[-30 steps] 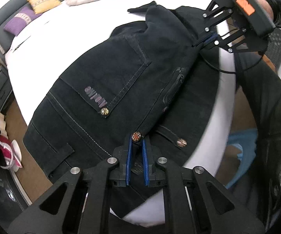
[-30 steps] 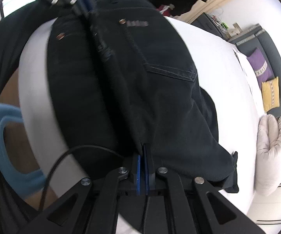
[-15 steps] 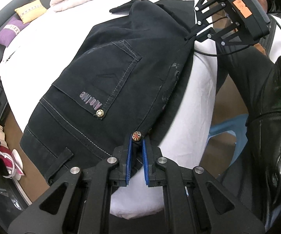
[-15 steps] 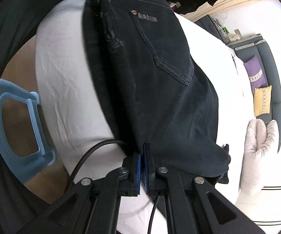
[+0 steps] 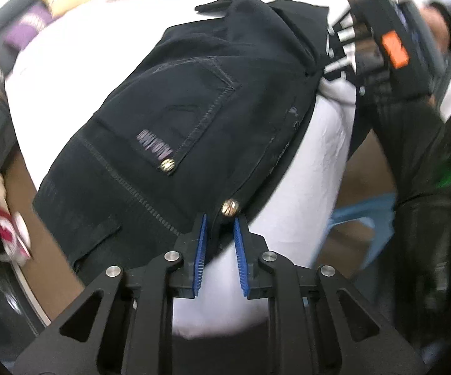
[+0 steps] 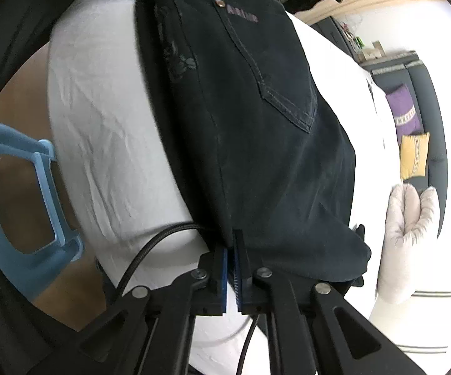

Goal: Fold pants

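Since half a second ago the left gripper has parted around the pants waistband; right gripper stays clamped on cloth.

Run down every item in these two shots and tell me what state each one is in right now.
Pants: folded in half lengthwise, back pocket facing up, lying on the bed.
Left claw: jaws parted around the waistband corner by the brass button.
Right claw: shut on the pants fabric.
Bed sheet: wrinkled, partly covered.
Back pocket: flat, closed.
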`<state>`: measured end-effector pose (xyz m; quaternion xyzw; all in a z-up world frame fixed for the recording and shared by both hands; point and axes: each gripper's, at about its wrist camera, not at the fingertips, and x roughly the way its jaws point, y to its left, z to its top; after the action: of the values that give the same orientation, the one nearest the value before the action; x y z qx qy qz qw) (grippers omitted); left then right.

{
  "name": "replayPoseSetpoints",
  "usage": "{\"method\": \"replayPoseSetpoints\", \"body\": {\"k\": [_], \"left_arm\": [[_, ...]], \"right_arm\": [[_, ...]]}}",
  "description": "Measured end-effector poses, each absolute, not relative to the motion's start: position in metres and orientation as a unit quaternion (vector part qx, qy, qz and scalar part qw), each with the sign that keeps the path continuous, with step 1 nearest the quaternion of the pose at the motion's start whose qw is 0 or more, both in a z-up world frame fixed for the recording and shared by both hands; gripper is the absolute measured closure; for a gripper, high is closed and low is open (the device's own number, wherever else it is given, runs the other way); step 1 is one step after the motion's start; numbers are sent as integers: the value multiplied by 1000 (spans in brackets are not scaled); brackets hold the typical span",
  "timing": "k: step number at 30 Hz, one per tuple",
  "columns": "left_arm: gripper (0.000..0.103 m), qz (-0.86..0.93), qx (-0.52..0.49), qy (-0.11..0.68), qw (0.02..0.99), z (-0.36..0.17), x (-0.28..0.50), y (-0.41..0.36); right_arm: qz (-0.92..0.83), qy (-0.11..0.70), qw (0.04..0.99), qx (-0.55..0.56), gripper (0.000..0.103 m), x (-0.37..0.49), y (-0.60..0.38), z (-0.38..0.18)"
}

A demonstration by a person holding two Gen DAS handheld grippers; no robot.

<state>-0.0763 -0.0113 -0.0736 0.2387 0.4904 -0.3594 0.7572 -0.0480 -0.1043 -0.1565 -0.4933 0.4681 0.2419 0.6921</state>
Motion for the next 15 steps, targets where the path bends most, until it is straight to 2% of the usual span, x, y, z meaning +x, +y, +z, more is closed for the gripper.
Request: {"method": "replayPoseSetpoints", "body": {"k": [2, 5, 8, 11, 13, 15], "left_arm": [[86, -364, 202, 513, 751, -58, -69, -1], [86, -375, 158, 481, 777, -25, -63, 1], [86, -363, 84, 460, 806, -20, -43, -15], [86, -358, 60, 463, 809, -46, -22, -57], [86, -348, 43, 506, 788, -83, -6, -85], [86, -315, 62, 531, 784, -113, -2, -102]], "right_arm": [[238, 476, 698, -479, 95, -44, -105, -156], [231, 475, 700, -481, 95, -45, -102, -157], [221, 476, 706, -476, 95, -45, -100, -160], [207, 481, 716, -462, 95, -43, -100, -159], [195, 486, 729, -442, 95, -42, -104, -155], [178, 491, 752, -403, 87, -38, -114, -144]]}}
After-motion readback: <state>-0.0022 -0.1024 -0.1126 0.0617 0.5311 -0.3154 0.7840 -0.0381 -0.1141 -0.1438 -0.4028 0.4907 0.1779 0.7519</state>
